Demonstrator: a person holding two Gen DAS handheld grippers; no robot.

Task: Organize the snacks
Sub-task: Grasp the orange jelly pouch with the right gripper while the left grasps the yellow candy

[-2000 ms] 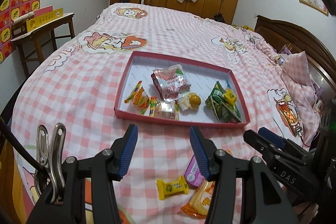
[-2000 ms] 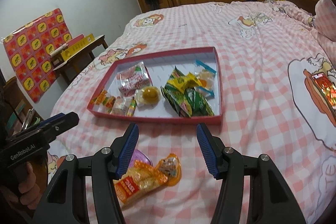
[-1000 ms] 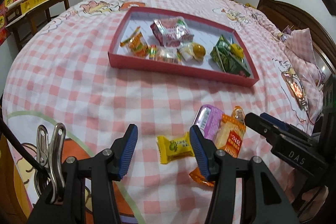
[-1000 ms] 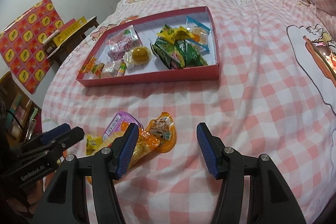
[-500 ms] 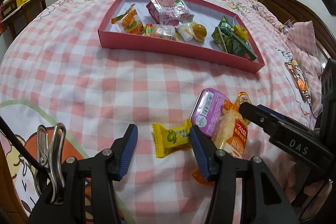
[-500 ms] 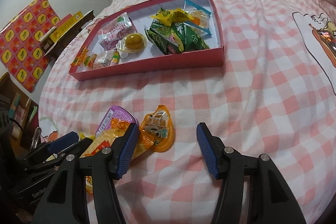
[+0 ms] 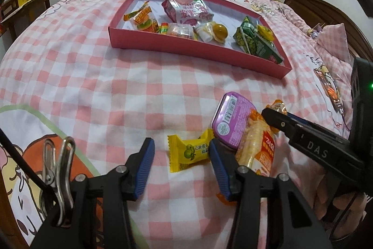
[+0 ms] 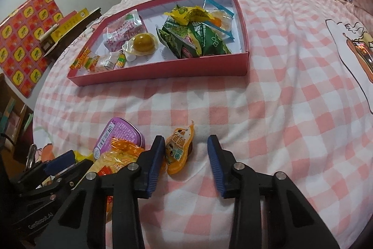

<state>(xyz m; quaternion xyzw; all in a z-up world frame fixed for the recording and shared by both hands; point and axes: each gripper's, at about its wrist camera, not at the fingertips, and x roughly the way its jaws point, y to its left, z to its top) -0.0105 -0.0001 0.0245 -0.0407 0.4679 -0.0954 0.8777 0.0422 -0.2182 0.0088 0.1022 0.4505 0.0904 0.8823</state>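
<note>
On the pink checked bedspread (image 7: 116, 85), the left gripper (image 7: 180, 165) has just been narrowing around a yellow candy (image 7: 190, 150), pads not yet pressing it. The right gripper (image 8: 185, 161), also just closing, straddles an orange jelly pack (image 8: 178, 149), its left pad touching. The red tray (image 8: 163, 69) lies beyond.

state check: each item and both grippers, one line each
left gripper: jaws just closing, open around the yellow candy, not pressing it
right gripper: jaws just closing, open around the orange jelly pouch
purple tin: lid shut, lying on the bed
orange snack packet: sealed, overlapping the tin
red tray: open-topped, holding snacks
green packets: sealed, piled in the tray
</note>
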